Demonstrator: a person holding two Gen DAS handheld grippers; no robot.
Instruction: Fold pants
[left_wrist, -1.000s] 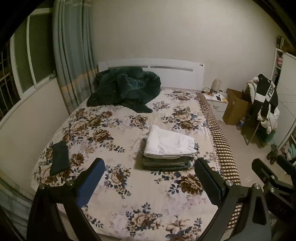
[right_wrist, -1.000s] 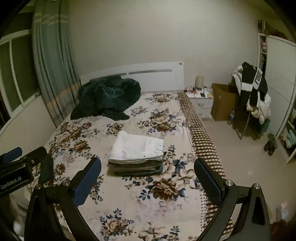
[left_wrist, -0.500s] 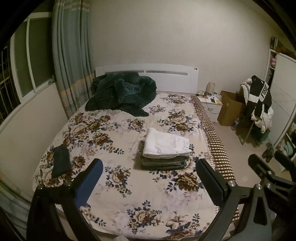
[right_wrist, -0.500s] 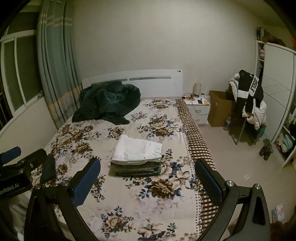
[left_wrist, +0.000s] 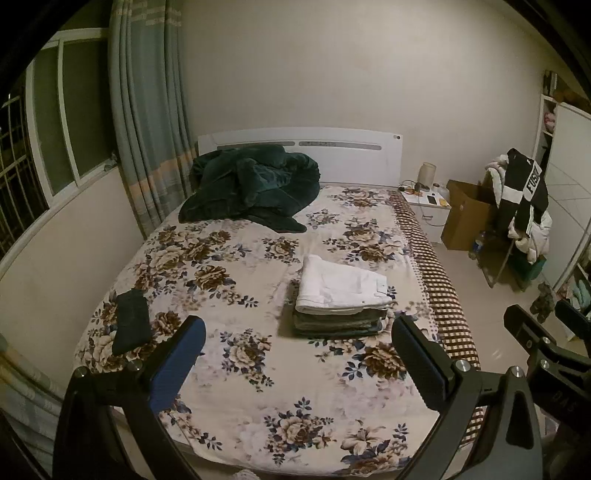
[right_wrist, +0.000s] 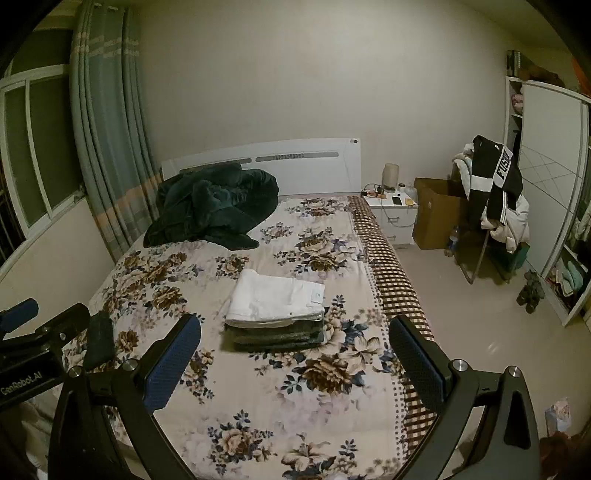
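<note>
A stack of folded pants (left_wrist: 340, 306) lies on the floral bed (left_wrist: 240, 387), white pants on top and darker ones beneath; it also shows in the right wrist view (right_wrist: 275, 314). My left gripper (left_wrist: 299, 354) is open and empty, held well back above the foot of the bed. My right gripper (right_wrist: 295, 350) is open and empty too, also back from the stack. A small dark folded item (left_wrist: 131, 319) lies near the bed's left edge, and shows in the right wrist view (right_wrist: 99, 341).
A dark green blanket (left_wrist: 255, 184) is heaped by the white headboard. A nightstand (right_wrist: 391, 214), a cardboard box (right_wrist: 436, 210) and a clothes-laden chair (right_wrist: 495, 206) stand right of the bed. Curtains and a window are at the left; a wardrobe at the right.
Both grippers have pulled back and risen from the bed, so the stack looks smaller and farther. Both stay open. The stack has not moved.
</note>
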